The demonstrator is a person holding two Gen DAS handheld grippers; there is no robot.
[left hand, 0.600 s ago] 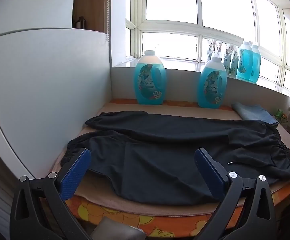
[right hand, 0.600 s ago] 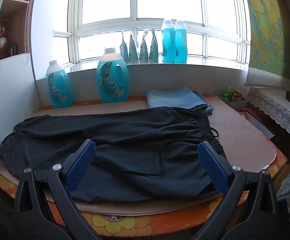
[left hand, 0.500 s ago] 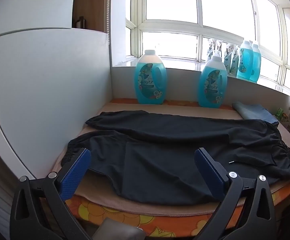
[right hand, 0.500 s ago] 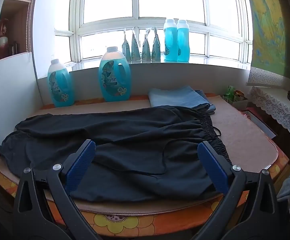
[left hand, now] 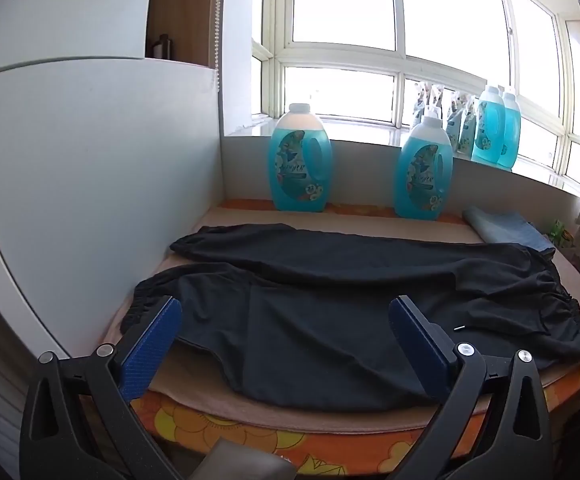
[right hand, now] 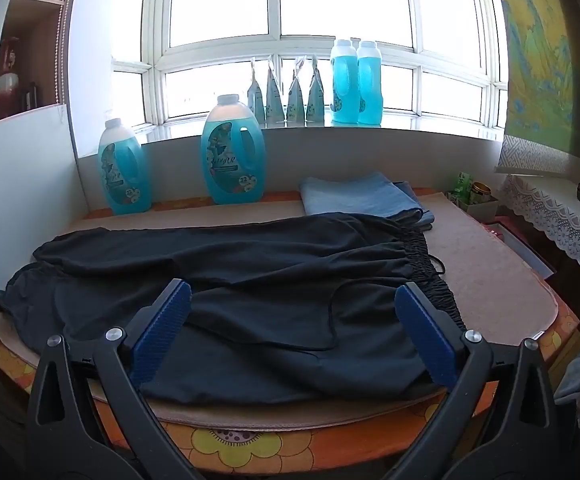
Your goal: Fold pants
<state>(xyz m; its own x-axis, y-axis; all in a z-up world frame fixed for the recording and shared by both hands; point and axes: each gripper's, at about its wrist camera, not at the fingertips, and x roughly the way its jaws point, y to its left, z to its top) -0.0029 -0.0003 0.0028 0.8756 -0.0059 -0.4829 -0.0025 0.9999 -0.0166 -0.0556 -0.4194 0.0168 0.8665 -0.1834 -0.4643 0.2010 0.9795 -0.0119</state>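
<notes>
Since the pants (right hand: 230, 300) lie spread at full length with both legs apart, no fold looks made yet; judged from this, the task is at its start.

- Landmark: beige mat (right hand: 490, 264) on the table. Pants lie lengthwise across it, waistband (right hand: 430, 272) at its right end, cuffs (left hand: 146, 304) at its left end near the white panel (left hand: 90, 180).
- Far leg sits toward the mat's back edge, near leg toward its front edge; a narrow strip of mat shows between them at the cuff end.
- Drawstring (right hand: 334, 312) loops loose on the fabric near the waistband.
- Left gripper (left hand: 286, 332): jaws wide apart, holding nothing, hanging off the mat's front edge at the cuff half, clear of the cloth.
- Right gripper (right hand: 294, 324): jaws also wide, empty, off the front edge at the waistband half. Contact with the cloth not evident.
- Folded blue cloth (right hand: 358, 198) at the mat's back right corner, just beside the waistband; detergent jugs (right hand: 232, 152) behind the mat's back edge.

Left to do, by estimate: everything. Lay one leg over the other, then fold lengthwise. The fabric looks thin and floppy, so grabbing both layers at cuff and waistband likely matters.
</notes>
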